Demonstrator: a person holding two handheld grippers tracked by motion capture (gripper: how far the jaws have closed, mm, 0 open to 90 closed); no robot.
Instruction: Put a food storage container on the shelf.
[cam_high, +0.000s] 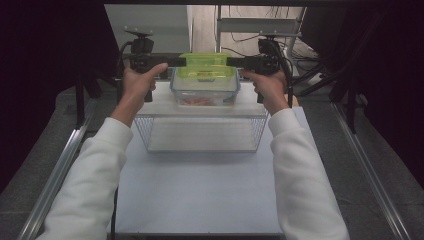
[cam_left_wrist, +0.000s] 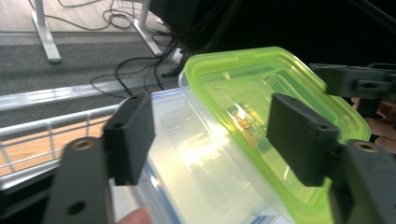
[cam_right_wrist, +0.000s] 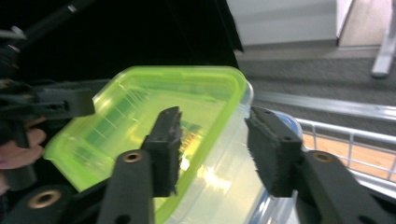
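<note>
On the counter (cam_high: 200, 200), toward 12 o'clock, a wire basket (cam_high: 200, 132) carries a white board; the clear container (cam_high: 205, 90) sits on that board. Green lid (cam_high: 206, 65) rests loosely on top, tilted. Left claw (cam_high: 165, 62) at 9 o'clock of the container, right claw (cam_high: 240, 62) at 3 o'clock. Both released, jaws spread around the lid's edges, pads not pressing.

Lab/test rig: black curtains (cam_high: 45, 75), floor cables (cam_left_wrist: 121, 70), metal frame rails (cam_high: 57, 170).
</note>
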